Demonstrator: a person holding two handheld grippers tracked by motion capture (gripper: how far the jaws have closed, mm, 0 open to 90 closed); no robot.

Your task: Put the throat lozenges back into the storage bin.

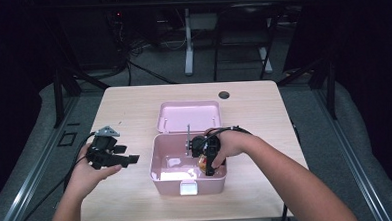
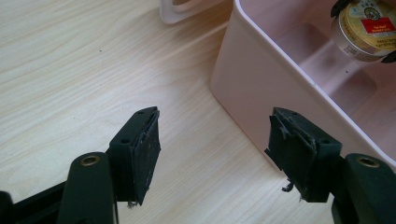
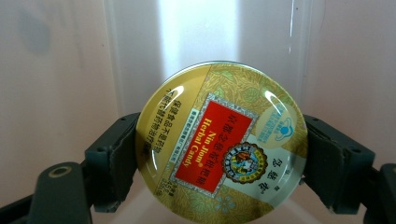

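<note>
At the lower left of the high view, the left gripper (image 1: 117,156) hangs over the pale wood-grain bench (image 1: 134,108), jaws spread wide on nothing; its worn black pads (image 2: 148,154) frame bare wood. At centre sits the pink plastic box (image 1: 159,179), rounded, smooth-walled, its lid (image 1: 188,116) lying flat behind. Right of centre, the right gripper (image 1: 209,162) dips inside the box, clamped on a round glossy gold candy tin (image 3: 222,142).

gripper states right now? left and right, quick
Left gripper: open, empty, over the table beside the pink box.
Right gripper: shut on the round candy tin, inside the box.
</note>
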